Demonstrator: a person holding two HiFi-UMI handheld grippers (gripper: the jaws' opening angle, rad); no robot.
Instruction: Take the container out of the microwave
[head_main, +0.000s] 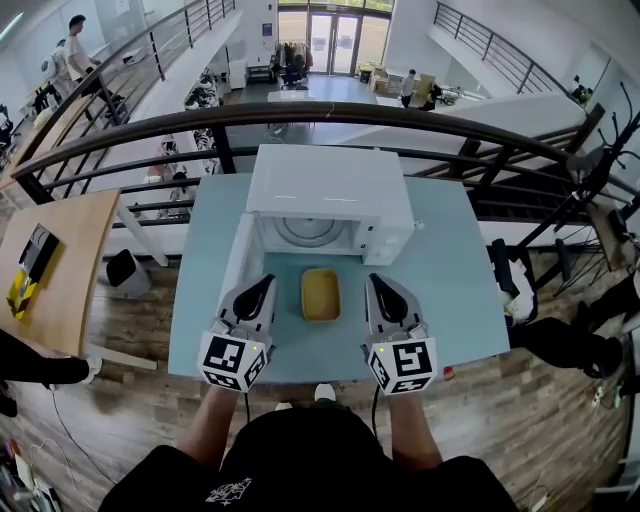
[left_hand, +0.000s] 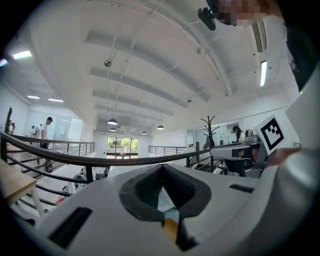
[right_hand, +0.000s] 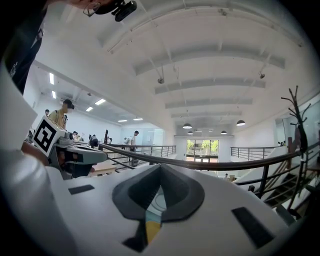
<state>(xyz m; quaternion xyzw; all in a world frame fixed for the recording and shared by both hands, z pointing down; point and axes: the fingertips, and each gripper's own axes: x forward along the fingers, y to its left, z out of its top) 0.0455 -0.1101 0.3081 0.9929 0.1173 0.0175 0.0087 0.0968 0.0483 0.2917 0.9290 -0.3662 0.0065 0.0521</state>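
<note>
One container lies on the light blue table, just in front of the microwave and outside its cavity. It is a shallow yellow tray, oblong with rounded corners, its long side running toward the oven mouth. Its rim is a little paler than its floor, and from the head view only that same yellow surface can be made out inside it. The microwave is white and stands at the back of the table. Its door is swung open to the left, and the round glass turntable shows in the lit cavity. The container sits between the two grippers and touches neither. The left gripper is beside its left edge and the right gripper beside its right, both pointing level toward the oven. In each gripper view the jaws meet at their tips, drawn together with nothing clamped between them. A dark curved railing runs behind the table.
</note>
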